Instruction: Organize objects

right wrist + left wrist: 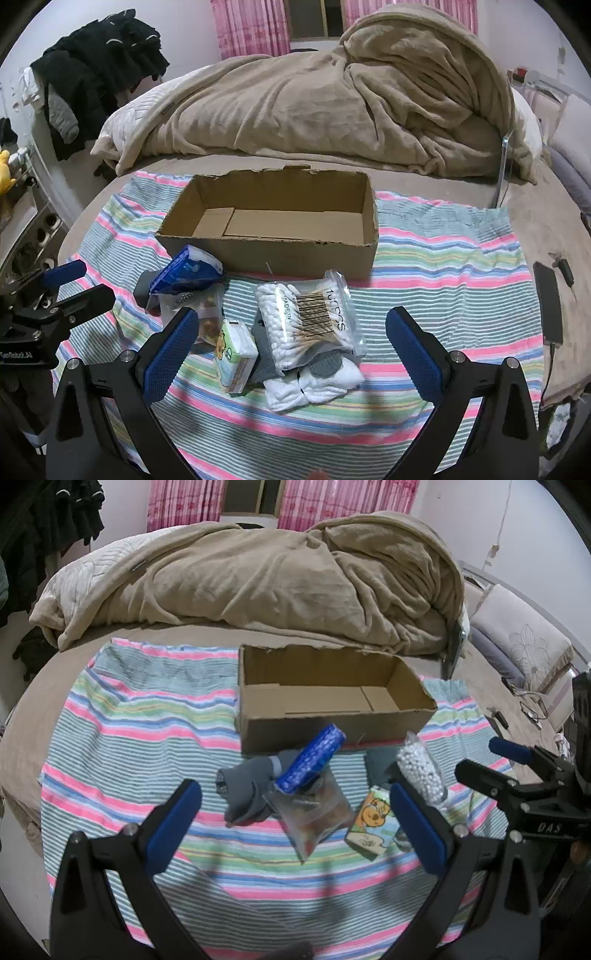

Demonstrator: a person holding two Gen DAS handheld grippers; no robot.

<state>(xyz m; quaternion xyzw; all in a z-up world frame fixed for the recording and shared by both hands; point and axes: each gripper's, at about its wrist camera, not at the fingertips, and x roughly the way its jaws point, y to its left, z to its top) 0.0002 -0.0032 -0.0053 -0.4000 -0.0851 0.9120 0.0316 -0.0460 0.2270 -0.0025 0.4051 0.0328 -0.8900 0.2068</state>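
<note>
An open, empty cardboard box (332,698) (273,225) sits on a striped cloth (140,731) (443,258) on the bed. In front of it lies a pile: a blue packet (312,760) (184,271), a grey sock (247,790), a clear bag of small items (314,812), a cartoon tissue pack (371,821) (234,354), a bag of cotton swabs (308,321) (419,768) and white socks (314,384). My left gripper (295,823) is open and empty above the pile. My right gripper (291,354) is open and empty over the swabs; it also shows in the left wrist view (491,760).
A rumpled tan blanket (277,579) (332,99) is heaped behind the box. A phone (548,302) with a cable lies at the right edge of the bed. Dark clothes (92,66) hang at the back left. A pillow (517,638) lies at the far right.
</note>
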